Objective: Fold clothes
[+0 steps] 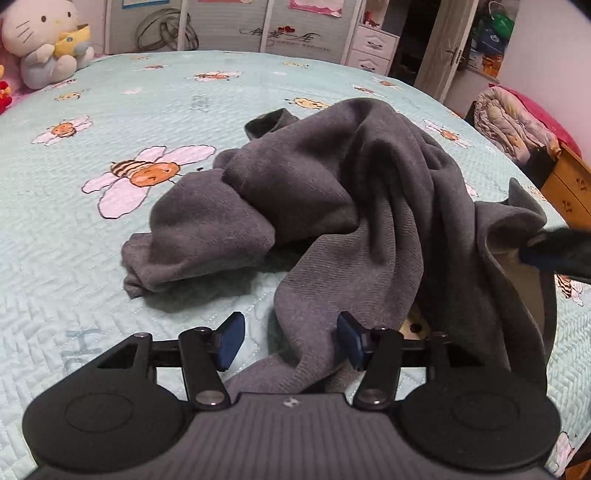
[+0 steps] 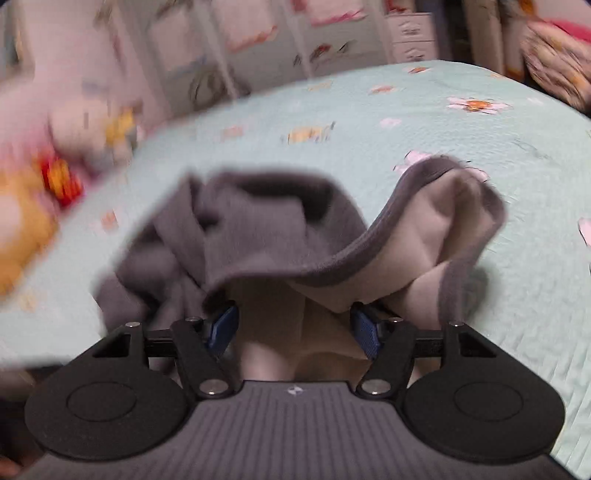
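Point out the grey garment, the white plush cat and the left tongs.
grey garment (image 1: 332,192): left wrist view, on its crumpled middle.
white plush cat (image 1: 40,33): left wrist view, on its face.
left tongs (image 1: 291,341): left wrist view, midway between the two blue fingertips.

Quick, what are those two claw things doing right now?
Left gripper: open, gray garment lying between its fingers.
Right gripper: open inside the garment's opening, not pinching.
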